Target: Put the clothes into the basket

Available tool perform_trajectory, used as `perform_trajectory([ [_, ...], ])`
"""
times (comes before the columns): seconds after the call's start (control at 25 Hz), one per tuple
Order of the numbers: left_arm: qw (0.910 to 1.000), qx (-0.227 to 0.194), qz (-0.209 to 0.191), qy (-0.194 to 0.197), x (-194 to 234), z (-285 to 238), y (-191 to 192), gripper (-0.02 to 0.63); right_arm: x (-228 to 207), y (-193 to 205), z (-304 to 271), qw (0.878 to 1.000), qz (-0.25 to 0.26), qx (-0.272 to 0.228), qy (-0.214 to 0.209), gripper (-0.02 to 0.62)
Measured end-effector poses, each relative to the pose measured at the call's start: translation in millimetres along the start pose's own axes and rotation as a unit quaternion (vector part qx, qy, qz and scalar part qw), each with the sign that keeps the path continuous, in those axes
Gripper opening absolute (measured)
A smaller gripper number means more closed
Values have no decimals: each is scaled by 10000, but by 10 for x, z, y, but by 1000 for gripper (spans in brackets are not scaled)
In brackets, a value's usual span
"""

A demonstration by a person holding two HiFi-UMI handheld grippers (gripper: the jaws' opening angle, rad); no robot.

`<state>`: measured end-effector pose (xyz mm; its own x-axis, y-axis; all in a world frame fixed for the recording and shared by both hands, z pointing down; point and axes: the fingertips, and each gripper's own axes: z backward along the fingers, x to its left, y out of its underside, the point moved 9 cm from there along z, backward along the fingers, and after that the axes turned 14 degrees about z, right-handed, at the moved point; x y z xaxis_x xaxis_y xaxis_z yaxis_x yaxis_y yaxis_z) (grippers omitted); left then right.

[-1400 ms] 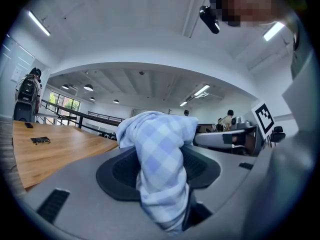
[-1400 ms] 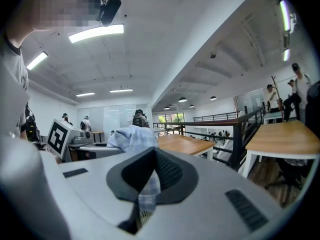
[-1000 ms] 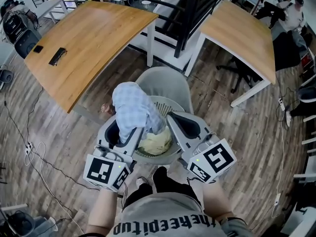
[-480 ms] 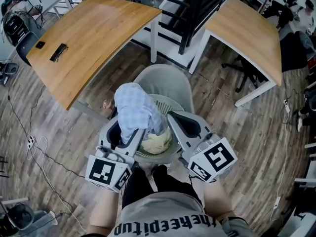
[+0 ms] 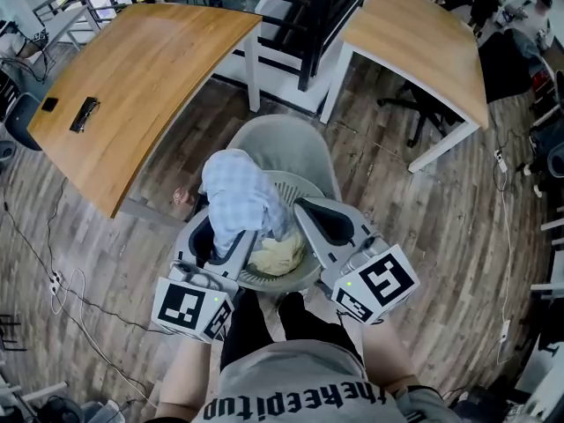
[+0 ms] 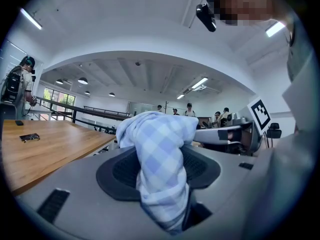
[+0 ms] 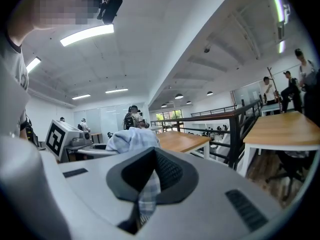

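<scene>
Head view: we're holding the checked shirt (image 5: 236, 192) over the basket (image 5: 280, 282), which is sitting on a grey chair (image 5: 282, 144). The left tongs (image 5: 225, 241) are coming in from 8 o'clock of the basket and the right tongs (image 5: 308, 211) from 4 o'clock. Most of the shirt is bulging above the 10 o'clock rim, not yet down inside. A yellow garment (image 5: 275, 254) is lying in the bottom, toward 6 o'clock.

Left gripper view: the left tongs are clamping a thick wad of the checked shirt (image 6: 160, 139), so the jaws are standing well apart with cloth filling the gap. More of it is spilling up past the tips at 12 o'clock.

Right gripper view: the right tongs are nearly closed, pinching only a thin strip of the shirt (image 7: 148, 191) low between the pads. The bulk is showing beyond at 11 o'clock.

Our read: we're mid-drop. We should be shifting both tongs toward the basket's centre and lowering until the bulge is clearing the 10 o'clock rim. Then we should be opening both together, so neither grip is dragging the shirt back out over the rim.
</scene>
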<state>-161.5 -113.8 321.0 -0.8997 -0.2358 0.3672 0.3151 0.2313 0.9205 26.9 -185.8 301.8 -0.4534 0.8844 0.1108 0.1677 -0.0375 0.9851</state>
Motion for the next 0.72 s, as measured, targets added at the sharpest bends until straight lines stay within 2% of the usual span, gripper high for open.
perform_trajectory([
  [0.36, 9975, 357, -59, 612, 306, -101, -69, 230, 136, 6, -131, 9973, -133, 178, 704, 9],
  [0.72, 9899, 748, -68, 1206, 542, -169, -46, 230, 331, 60, -214, 9895, -299, 375, 1367, 9],
])
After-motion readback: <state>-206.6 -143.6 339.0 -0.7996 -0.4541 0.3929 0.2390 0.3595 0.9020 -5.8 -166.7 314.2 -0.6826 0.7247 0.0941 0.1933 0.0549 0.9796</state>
